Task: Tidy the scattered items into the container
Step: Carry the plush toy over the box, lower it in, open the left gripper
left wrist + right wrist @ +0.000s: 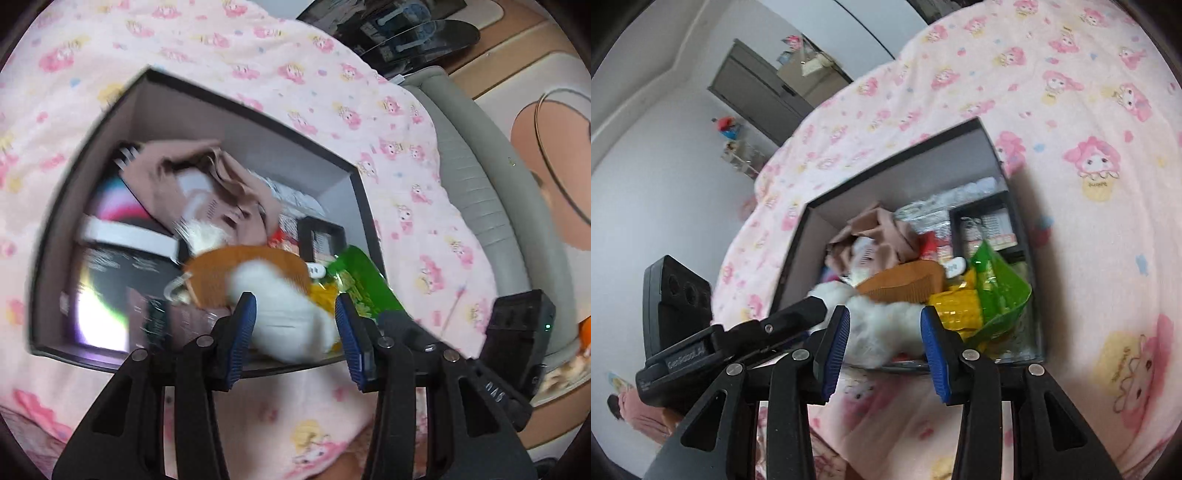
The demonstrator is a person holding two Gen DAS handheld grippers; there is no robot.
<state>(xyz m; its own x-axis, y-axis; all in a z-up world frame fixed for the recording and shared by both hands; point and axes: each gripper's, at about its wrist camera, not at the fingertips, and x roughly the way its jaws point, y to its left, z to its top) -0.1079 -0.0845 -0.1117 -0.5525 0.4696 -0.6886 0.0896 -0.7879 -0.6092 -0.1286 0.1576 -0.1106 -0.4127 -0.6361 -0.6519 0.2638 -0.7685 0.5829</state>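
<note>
Soft plush toy lies in the box, both grippers empty above it

The white plush toy (284, 314) lies at the near edge of the dark box (92, 155), lower centre of frame, beside a brown comb (236, 269) and green packet (358, 280). It looks light, squashy and unbreakable; its thick body is probably the surest place to pinch. The left gripper (295, 332) and right gripper (884, 341) both have fingers spread, pinching nothing.

Lighting: soft, even, bright daylight; shadows faint. Glare: rainbow sheen on glossy black packaging (99, 295) inside the box (258, 122). Blur: motion smear across box contents, both views. Distortion: strong fisheye curvature, dark vignetted corners.
</note>
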